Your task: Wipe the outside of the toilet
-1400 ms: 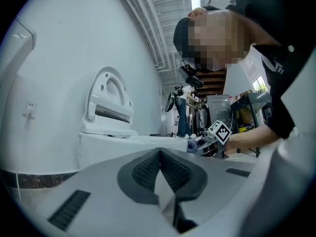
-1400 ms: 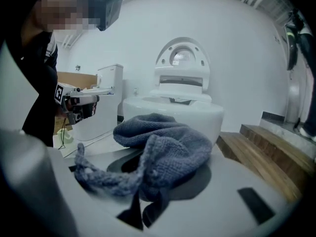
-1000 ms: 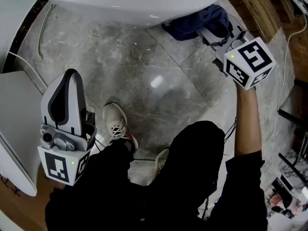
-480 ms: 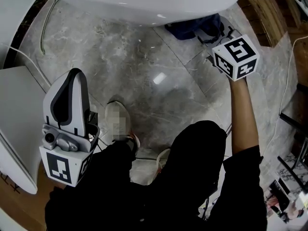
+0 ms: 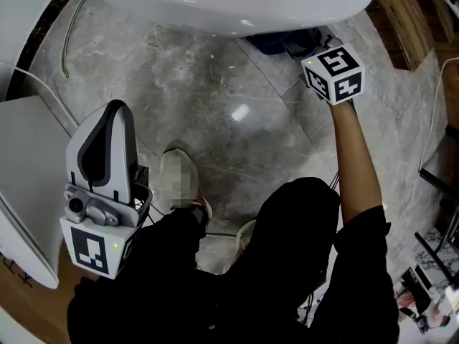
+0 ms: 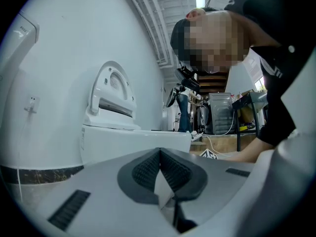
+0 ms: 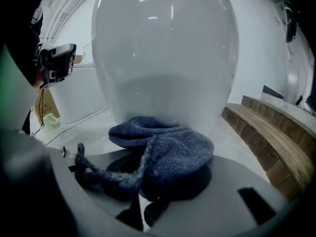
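The white toilet bowl fills the top of the head view, and its smooth pedestal rises straight ahead in the right gripper view. My right gripper is shut on a dark blue knitted cloth, which bunches over the jaws close to the pedestal's foot. From above, the cloth shows under the bowl's rim, just beyond the right gripper's marker cube. My left gripper is held low at the left, away from the bowl. It is shut, with its pads pressed together on nothing.
Grey marble floor lies below the bowl. The person's shoe stands on it. A white panel is at the left and a thin cable at the upper left. A wooden step runs along the right. Another toilet shows ahead of the left gripper.
The right gripper has carried the cloth up and to the left, closer under the bowl's rim. The left gripper has stayed where it was.
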